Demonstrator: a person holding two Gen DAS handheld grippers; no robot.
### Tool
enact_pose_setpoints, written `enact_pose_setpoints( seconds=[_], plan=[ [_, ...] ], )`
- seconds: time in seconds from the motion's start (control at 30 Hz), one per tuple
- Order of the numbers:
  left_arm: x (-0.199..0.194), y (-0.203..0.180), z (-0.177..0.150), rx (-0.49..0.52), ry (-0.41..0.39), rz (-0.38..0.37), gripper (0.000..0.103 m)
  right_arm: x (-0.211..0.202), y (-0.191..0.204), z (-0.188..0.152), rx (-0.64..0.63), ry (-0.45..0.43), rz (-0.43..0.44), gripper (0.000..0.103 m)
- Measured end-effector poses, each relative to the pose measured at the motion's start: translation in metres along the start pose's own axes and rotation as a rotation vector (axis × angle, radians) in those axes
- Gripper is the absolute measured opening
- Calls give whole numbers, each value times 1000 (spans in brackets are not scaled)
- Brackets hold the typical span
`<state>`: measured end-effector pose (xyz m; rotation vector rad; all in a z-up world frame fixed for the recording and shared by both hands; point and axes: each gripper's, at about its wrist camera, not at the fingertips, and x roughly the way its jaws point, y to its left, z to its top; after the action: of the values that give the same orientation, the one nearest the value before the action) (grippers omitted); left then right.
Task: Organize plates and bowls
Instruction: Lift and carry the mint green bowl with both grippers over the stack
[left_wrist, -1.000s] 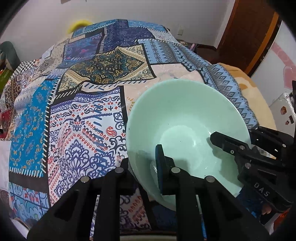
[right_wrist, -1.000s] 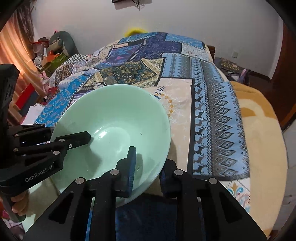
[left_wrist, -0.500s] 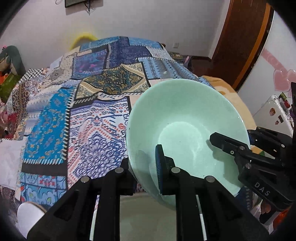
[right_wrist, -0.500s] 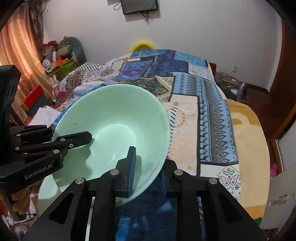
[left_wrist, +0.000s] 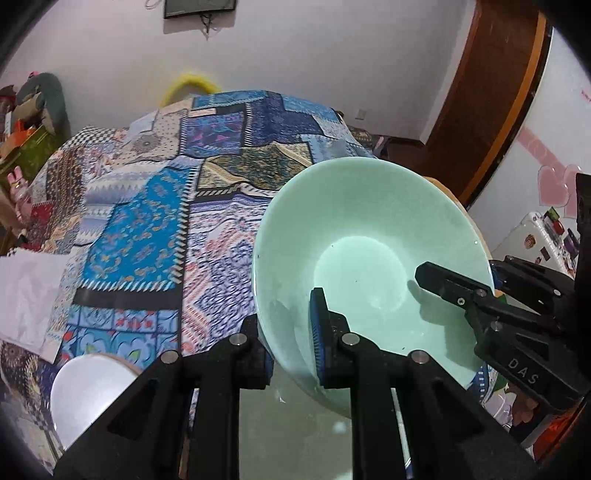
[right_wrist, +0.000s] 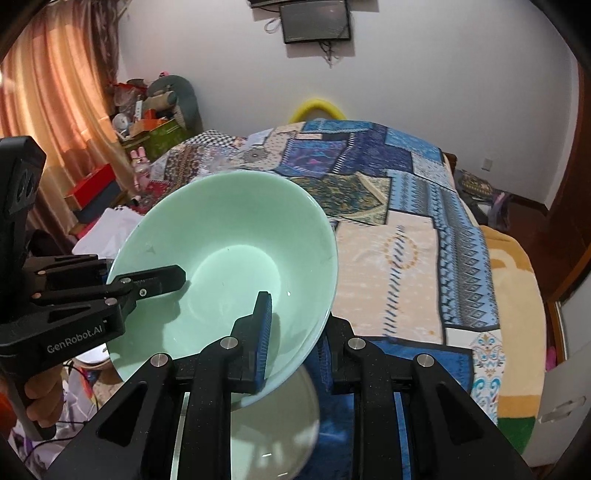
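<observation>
- A white bowl (left_wrist: 86, 391) is seen at the far left of the left wrist view, low down and well apart from the load, with a patchwork quilt (left_wrist: 155, 236) spread behind it.
- The left gripper (left_wrist: 291, 347) is closed on the left side of the rim of the green bowl (left_wrist: 369, 258): one finger lies under the outer wall, and the blue-padded finger (left_wrist: 318, 332) is pressed against the inner wall.
- The green bowl is held in the air between the two tools, clear of the quilt, and is tilted so that its opening faces up and towards both cameras.
- A pale glassy plate (right_wrist: 273, 432) is seen directly below the bowl in the right wrist view; it appears to be a plate or a lid, and which cannot be told.
- The right gripper (right_wrist: 295, 339) is clamped on the opposite side of the rim, with its blue pad (right_wrist: 264, 332) inside the wall and its other finger outside.
- The bowl is round, so no long axis is present; the line that matters is judged to run from one grip to the other, across the rim.
- Neither hand is nearer, since the load is shared evenly; the coming move is judged to be a straight lowering, because the resting place lies below the bowl and not to either side.
- The tilt would need to be levelled by both hands together, or one edge would be expected to land first.
</observation>
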<state>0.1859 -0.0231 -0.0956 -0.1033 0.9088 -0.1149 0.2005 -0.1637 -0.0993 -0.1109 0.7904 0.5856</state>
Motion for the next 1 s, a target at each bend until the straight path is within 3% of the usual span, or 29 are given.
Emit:
enact_pose_setpoints(
  seconds=[0.5, 1.0],
  plan=[
    [-56, 76, -43, -89, -48, 55, 16, 19, 80, -10, -66, 4, 89, 21],
    [-75, 146, -86, -183, -39, 109, 16, 50, 138, -19, -99, 61, 171, 21]
  ],
)
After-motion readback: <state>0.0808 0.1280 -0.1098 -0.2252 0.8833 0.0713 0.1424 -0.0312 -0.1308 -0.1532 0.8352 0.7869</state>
